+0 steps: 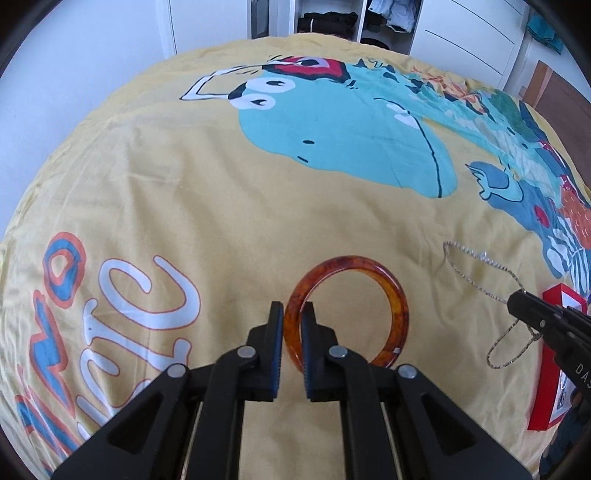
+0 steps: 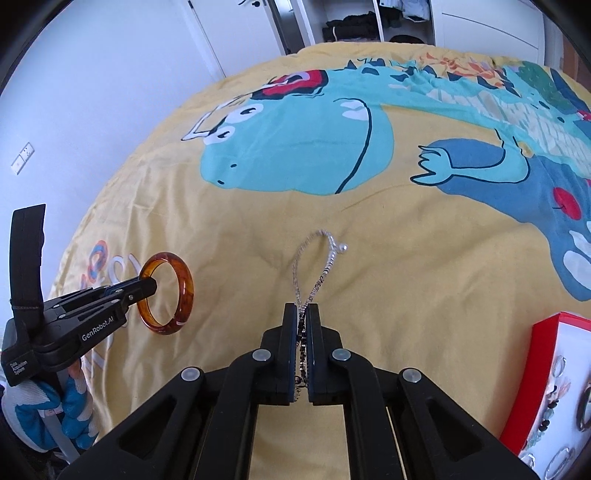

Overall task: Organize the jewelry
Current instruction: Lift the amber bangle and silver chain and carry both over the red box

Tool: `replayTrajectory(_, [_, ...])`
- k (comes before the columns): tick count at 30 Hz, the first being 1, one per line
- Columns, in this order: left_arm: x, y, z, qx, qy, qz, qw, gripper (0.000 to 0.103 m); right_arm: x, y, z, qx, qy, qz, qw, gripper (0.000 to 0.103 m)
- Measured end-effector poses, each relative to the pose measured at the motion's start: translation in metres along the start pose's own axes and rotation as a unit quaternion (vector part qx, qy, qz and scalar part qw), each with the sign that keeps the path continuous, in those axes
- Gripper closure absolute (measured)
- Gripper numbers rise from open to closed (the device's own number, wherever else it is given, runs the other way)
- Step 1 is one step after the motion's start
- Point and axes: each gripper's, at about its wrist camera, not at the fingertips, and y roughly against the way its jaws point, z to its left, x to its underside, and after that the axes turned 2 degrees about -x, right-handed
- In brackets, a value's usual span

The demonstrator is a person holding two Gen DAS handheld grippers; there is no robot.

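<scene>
My left gripper is shut on an amber tortoiseshell bangle, gripping its left rim and holding it above the yellow bed cover. The bangle and the left gripper also show in the right wrist view. My right gripper is shut on a silver chain, whose loop hangs forward from the jaws. The chain and the right gripper show at the right of the left wrist view. A red jewelry box with several pieces inside lies at the right.
The bed cover carries a printed cartoon dinosaur and big lettering. The red box's rim sits by the right gripper. An open wardrobe and white wall stand beyond the bed.
</scene>
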Motion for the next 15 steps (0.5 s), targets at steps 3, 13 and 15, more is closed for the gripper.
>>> replayTrajectory(3, [0.003, 0.012, -0.002, -0.004, -0.006, -0.005, 1.0000, 0.095, 0.002, 0.009, 0.004, -0.005, 0.000, -0.005, 1.000, 0.099])
replayTrajectory(13, [0.007, 0.050, -0.011, -0.019, -0.028, -0.022, 0.9992, 0.095, 0.005, 0.048, 0.015, -0.011, -0.005, -0.027, 1.000, 0.099])
replayTrajectory(15, [0.008, 0.058, -0.012, -0.019, -0.029, -0.024, 0.9991, 0.095, 0.006, 0.055, 0.018, -0.011, -0.003, -0.031, 0.999, 0.099])
